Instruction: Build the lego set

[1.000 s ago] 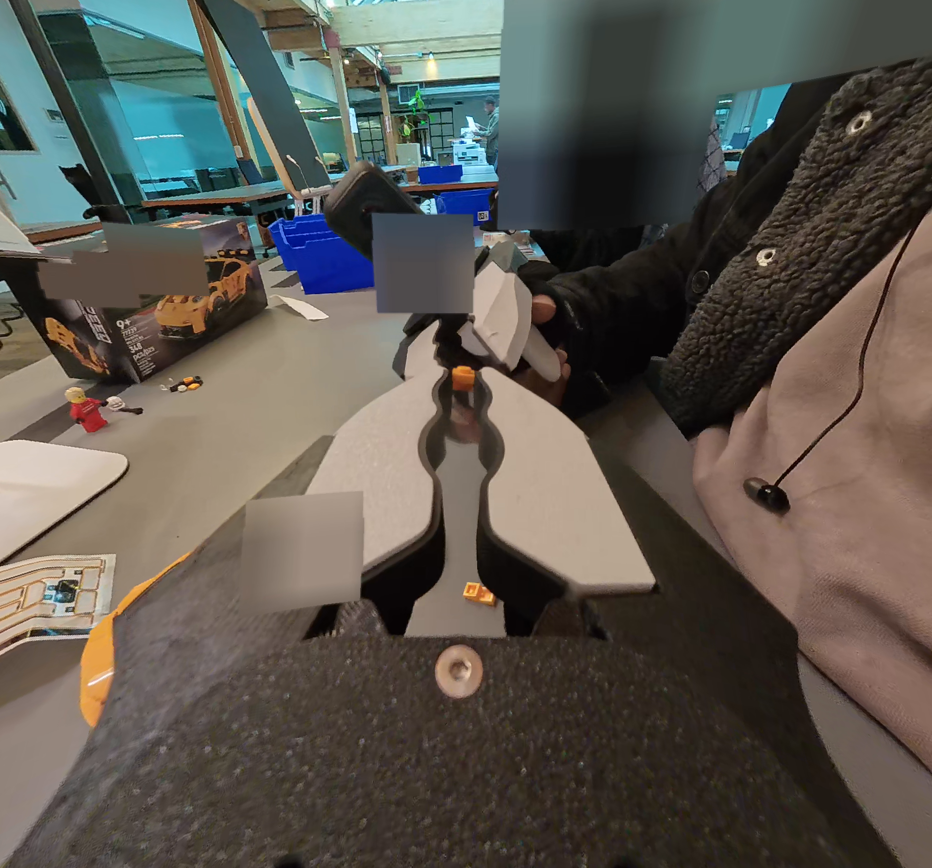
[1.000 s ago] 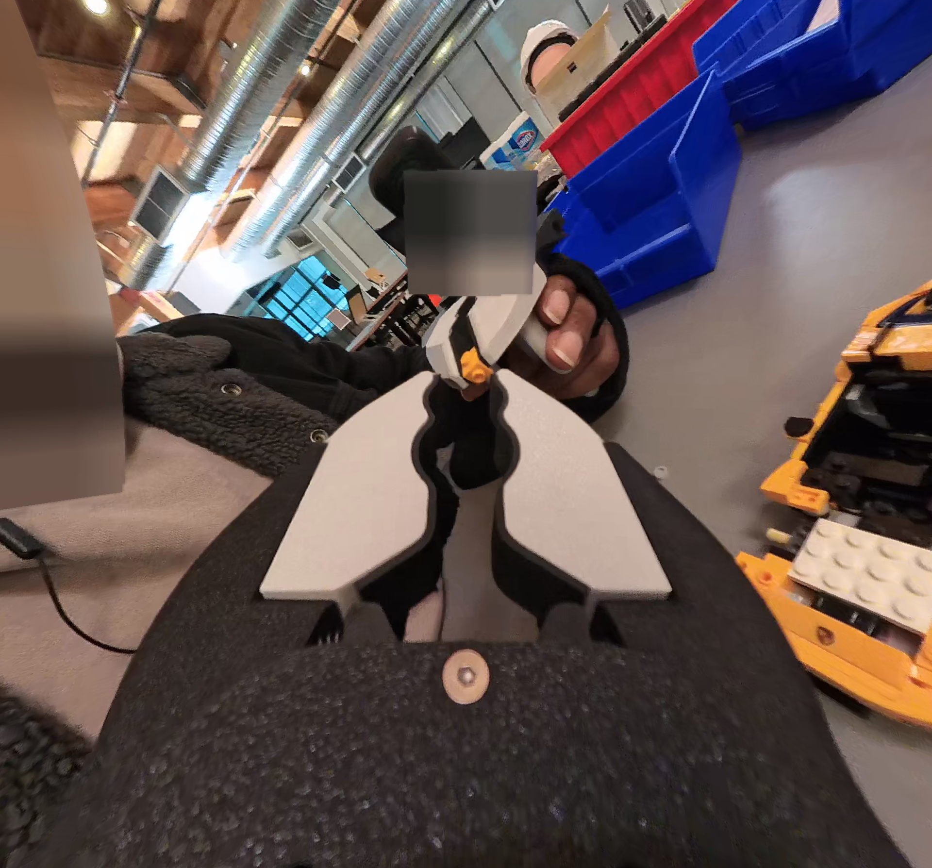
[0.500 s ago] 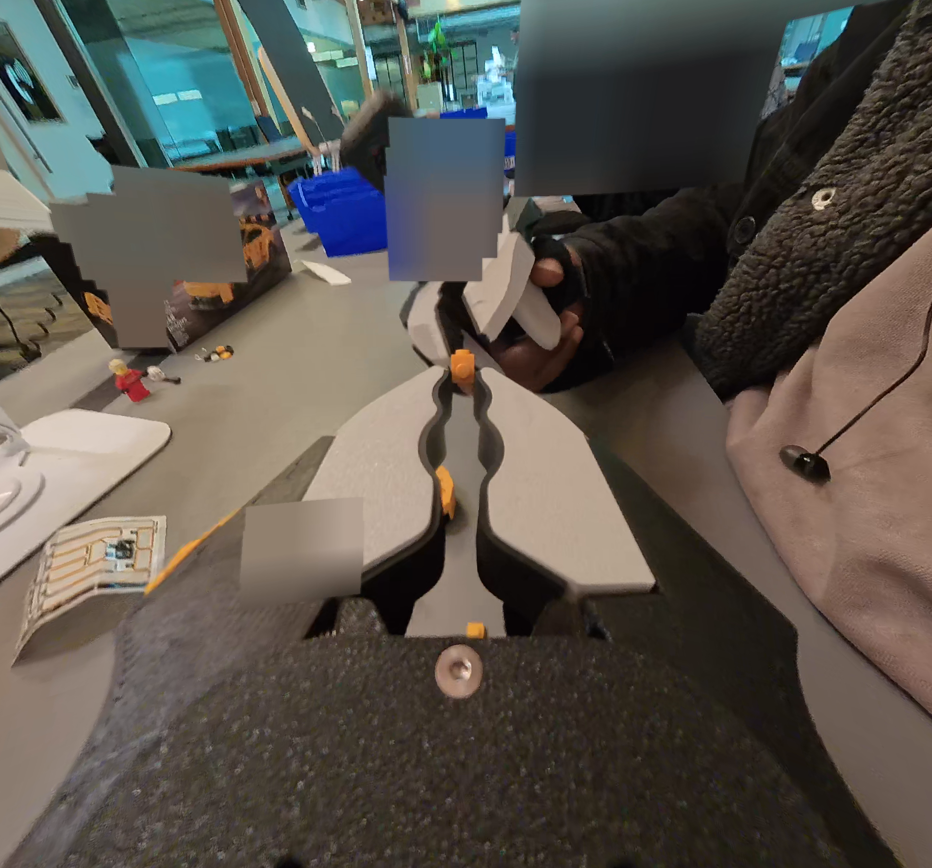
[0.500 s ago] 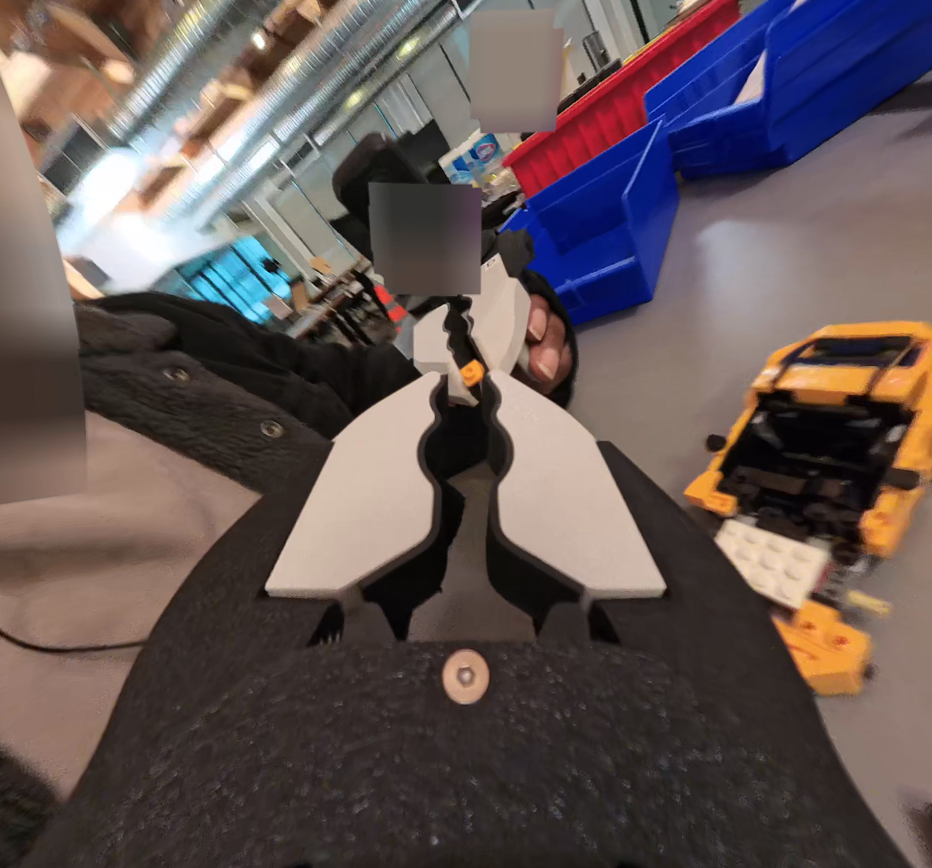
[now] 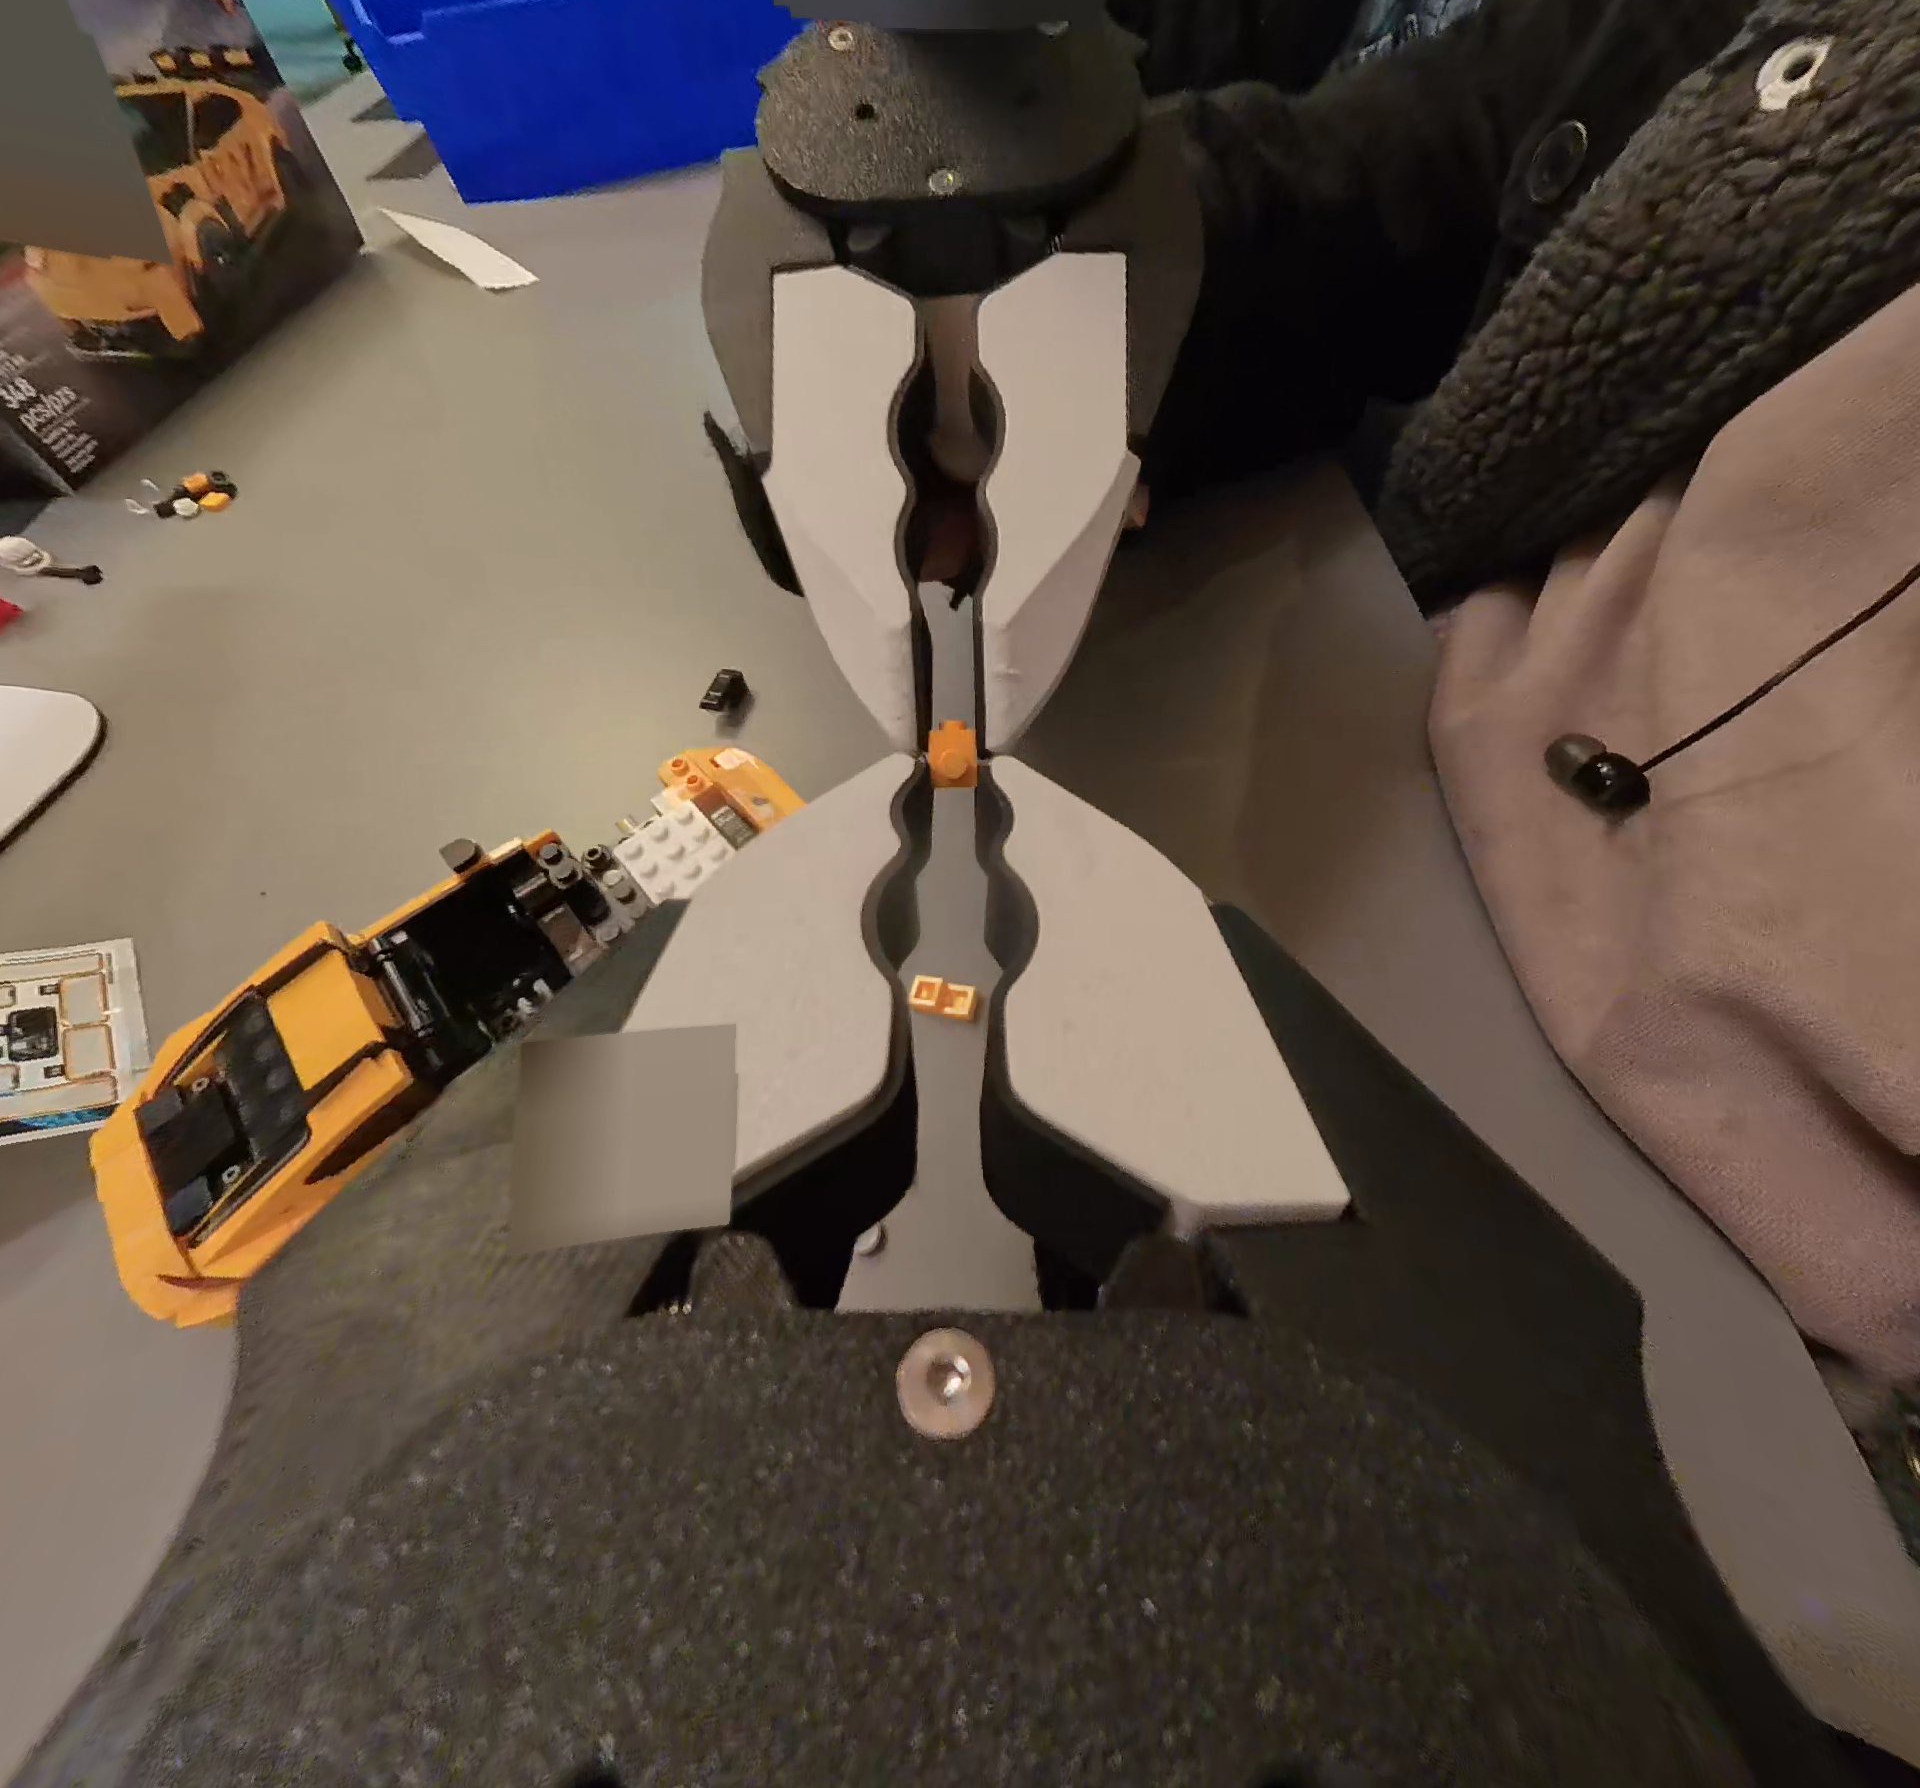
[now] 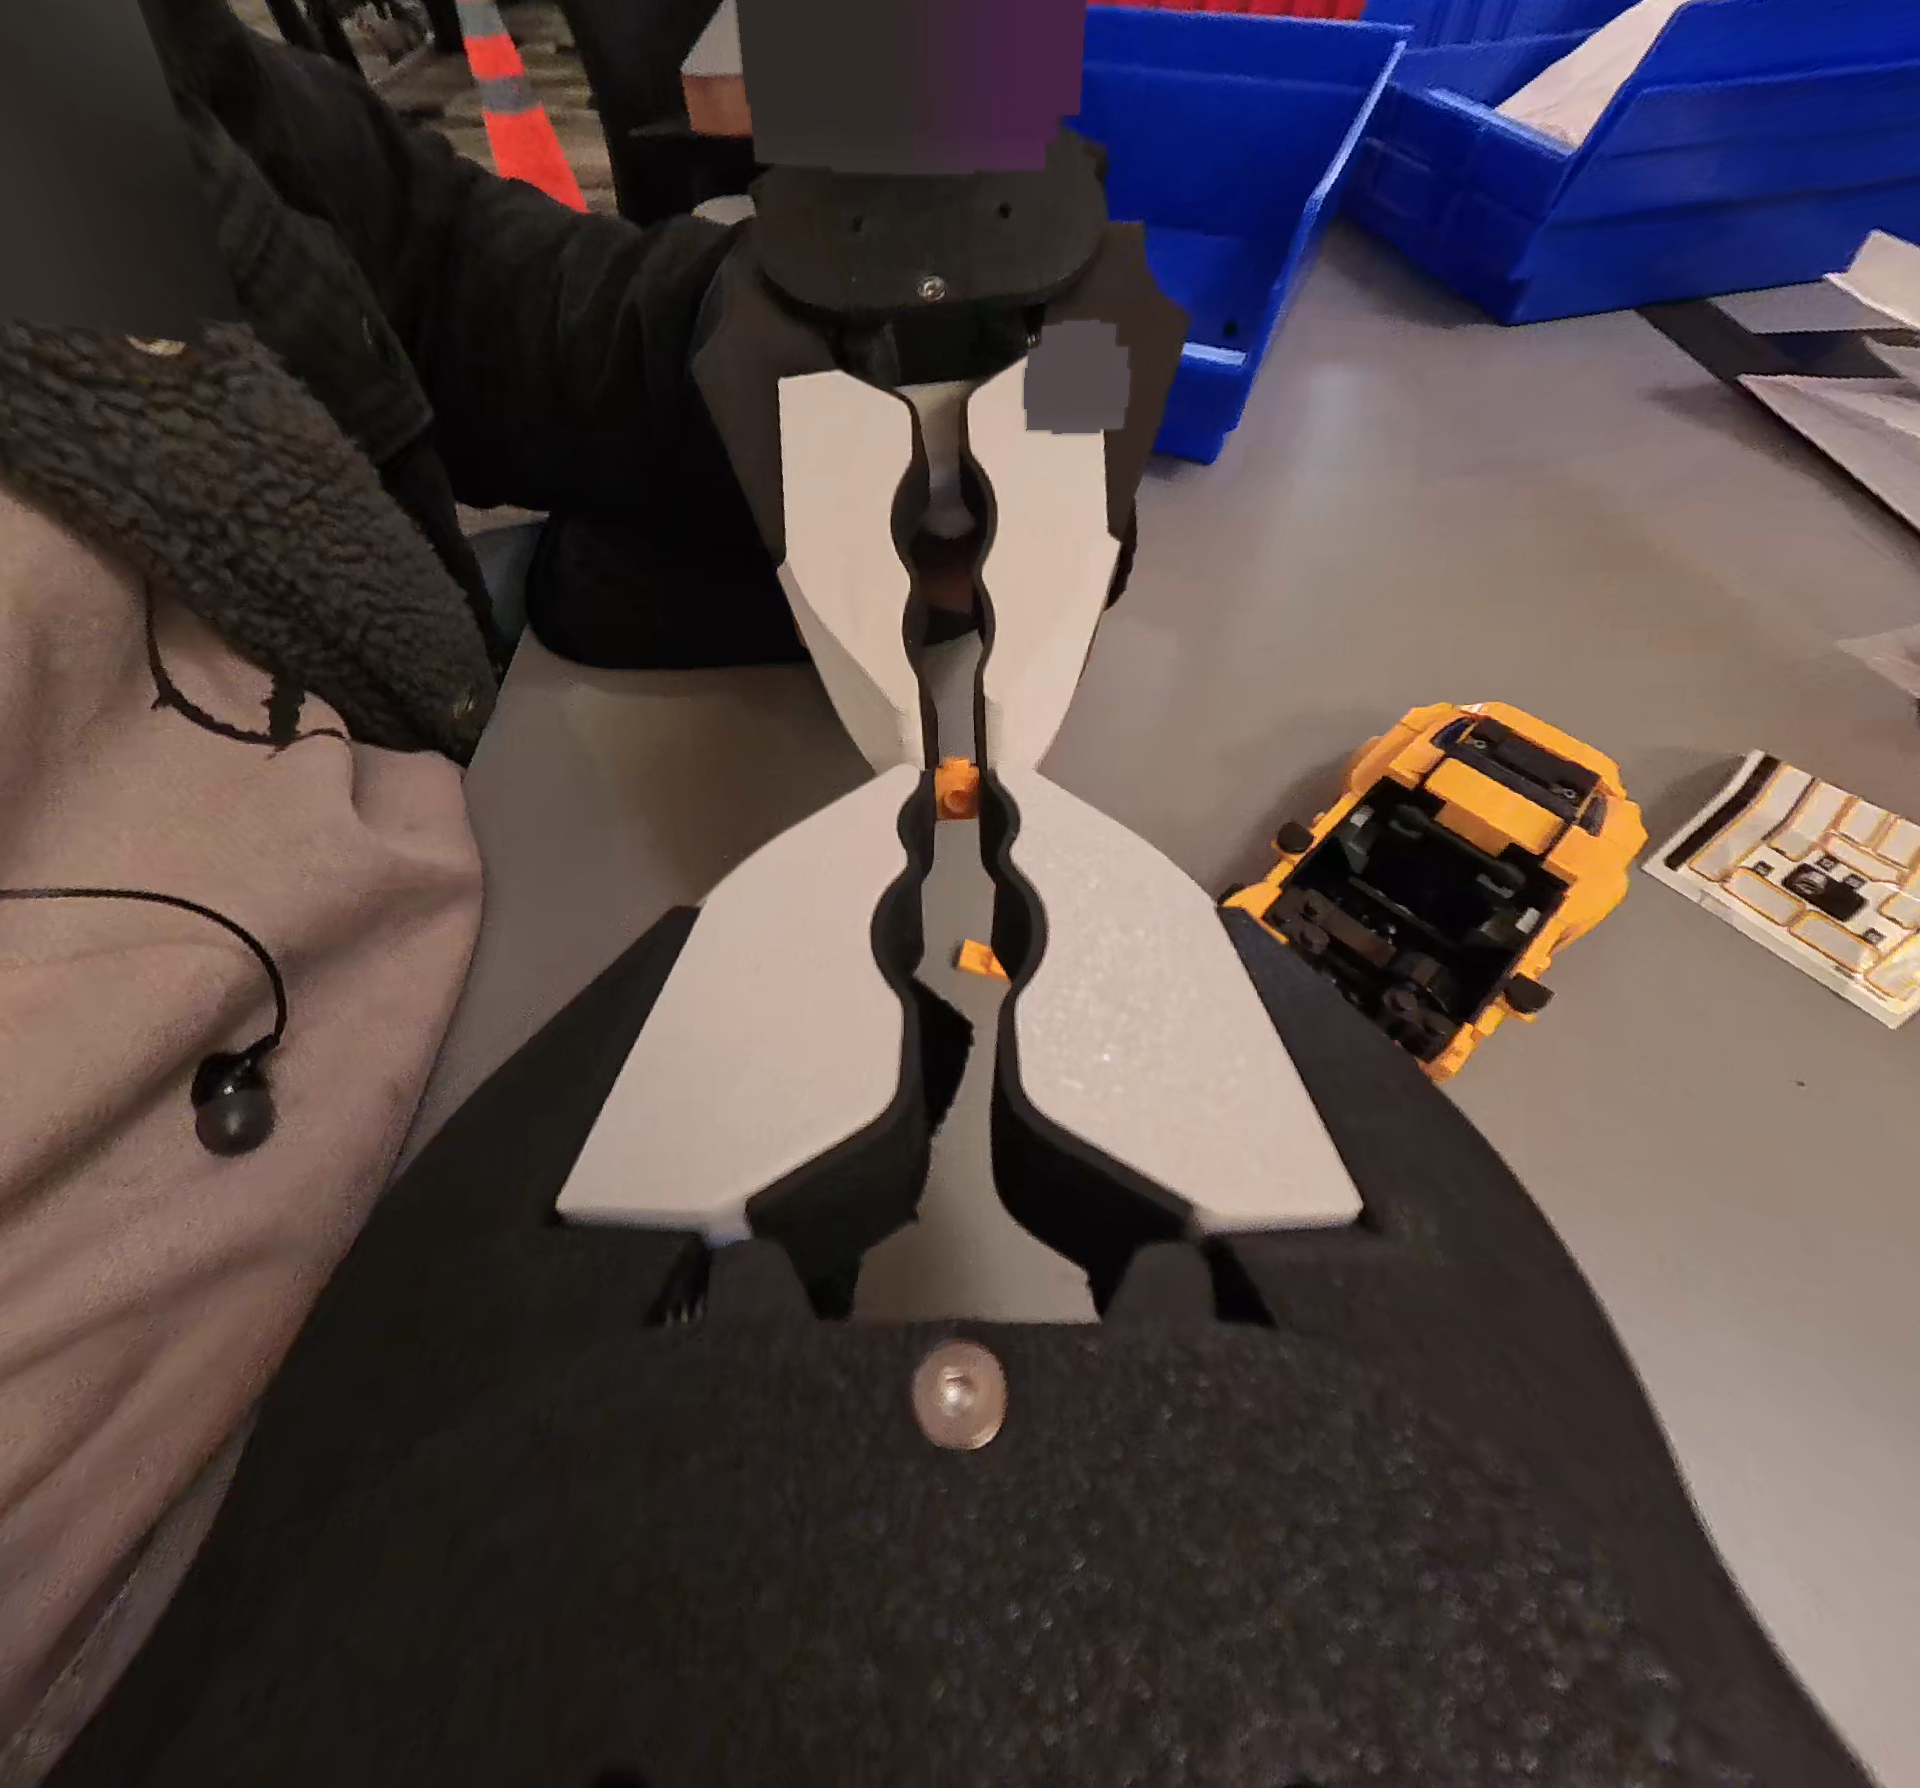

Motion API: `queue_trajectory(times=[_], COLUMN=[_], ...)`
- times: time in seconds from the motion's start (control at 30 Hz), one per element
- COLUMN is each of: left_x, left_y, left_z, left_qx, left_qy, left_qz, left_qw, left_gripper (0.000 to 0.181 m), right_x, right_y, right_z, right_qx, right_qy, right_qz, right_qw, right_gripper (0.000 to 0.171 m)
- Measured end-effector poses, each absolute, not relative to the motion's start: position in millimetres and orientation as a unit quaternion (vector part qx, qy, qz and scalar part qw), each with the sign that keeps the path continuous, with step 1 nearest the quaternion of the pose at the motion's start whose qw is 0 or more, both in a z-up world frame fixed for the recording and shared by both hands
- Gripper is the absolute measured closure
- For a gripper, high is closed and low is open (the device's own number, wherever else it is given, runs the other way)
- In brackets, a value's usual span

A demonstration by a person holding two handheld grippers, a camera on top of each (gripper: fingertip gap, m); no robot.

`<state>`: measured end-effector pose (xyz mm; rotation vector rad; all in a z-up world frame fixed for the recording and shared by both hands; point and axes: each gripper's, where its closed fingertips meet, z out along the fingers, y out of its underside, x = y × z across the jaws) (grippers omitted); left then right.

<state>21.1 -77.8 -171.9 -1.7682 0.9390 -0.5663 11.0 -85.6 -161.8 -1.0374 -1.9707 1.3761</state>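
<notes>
Two tools, our left tool (image 5: 951,782) and right tool (image 6: 956,808), meet tip to tip clamped on one small orange brick (image 5: 952,753) above the table (image 5: 499,616), apparently a handover, with fitting it to the orange car (image 6: 1455,865) still ahead.

Both grippers' fingers (image 6: 894,886) meet tip-to-tip on orange brick (image 6: 957,789).

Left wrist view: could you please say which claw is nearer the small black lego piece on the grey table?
Right. The small black lego piece lies beside the right claw, beyond the orange lego brick where both tips meet; the left claw ends there.
</notes>
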Motion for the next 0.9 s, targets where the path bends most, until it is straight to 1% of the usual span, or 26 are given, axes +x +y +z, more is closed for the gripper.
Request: queue_trajectory(times=[0.17,0.47,0.9], left_x=[21,16,17], left_y=[-79,-79,-83], left_z=[-175,-157,-155], left_qx=[-0.736,-0.717,-0.716], left_qy=[0.392,0.366,0.365], left_qz=[-0.236,-0.266,-0.287], left_qw=[0.499,0.53,0.522], left_gripper=[0.174,0.174,0.174], right_x=[11,10,11], right_y=[-86,-83,-86], right_z=[-165,-151,-149], right_qx=[-0.373,-0.361,-0.344], right_qy=[-0.737,-0.704,-0.71], right_qz=[0.495,0.535,0.531], right_qw=[0.269,0.295,0.31], right_gripper=[0.163,0.164,0.164])
